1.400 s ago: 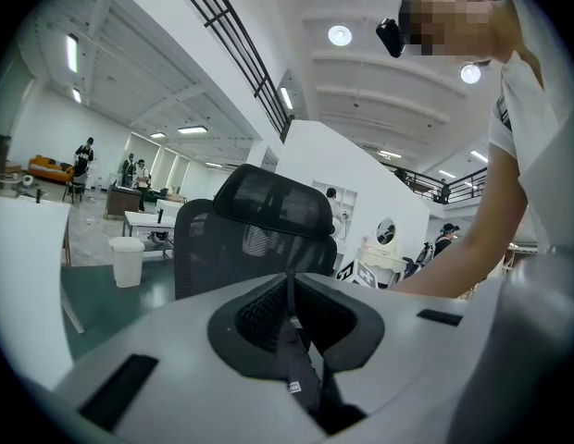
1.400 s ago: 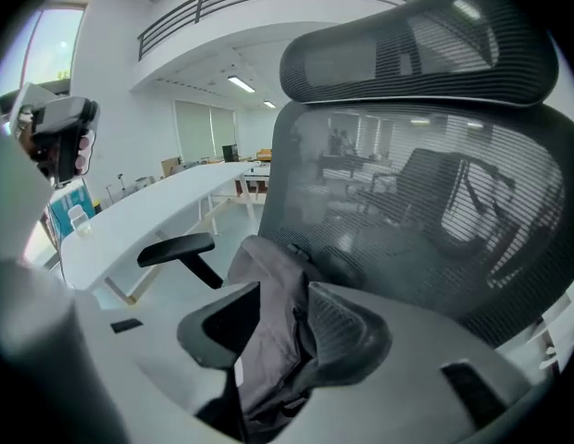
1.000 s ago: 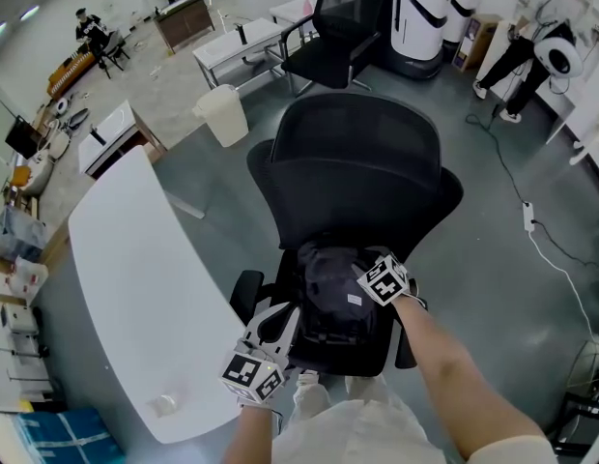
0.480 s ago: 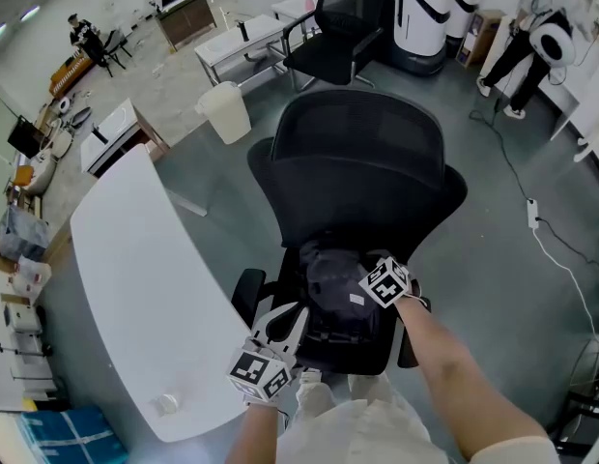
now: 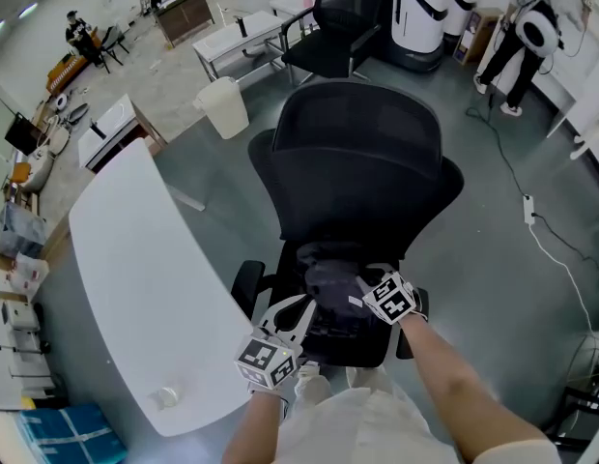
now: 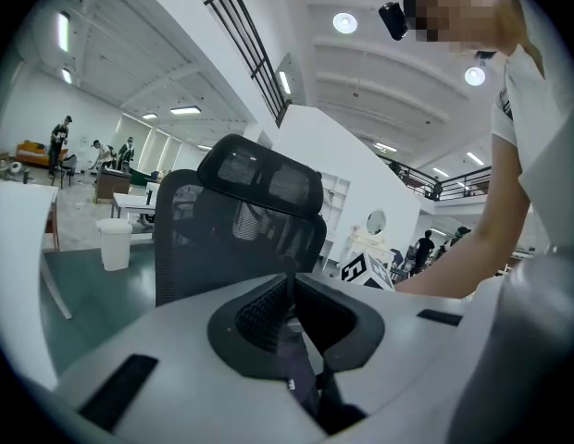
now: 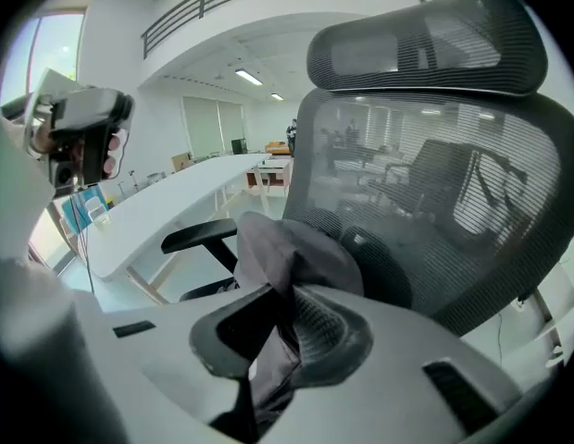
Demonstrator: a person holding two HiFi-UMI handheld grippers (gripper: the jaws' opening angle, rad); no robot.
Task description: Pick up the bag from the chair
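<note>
Where my left gripper (image 6: 289, 292) ends, its jaws are squeezed tight on a thin dark strap (image 6: 293, 359) of the bag (image 5: 330, 283), and the strap hangs down between them. My right gripper (image 7: 285, 311) has its jaws pinched shut on a fold of the grey bag cloth, which bunches up above them. From the head view the bag is over the seat of the black chair (image 5: 357, 162), between my two grippers. I cannot tell if it rests on the seat or is just off it. The tall mesh back of the chair stands behind the bag. A long white table (image 5: 135, 278) is just left of the chair. Farther off I see a white bin (image 5: 225, 107) on the grey floor (image 5: 493, 259) and a second chair (image 5: 338, 27)
</note>
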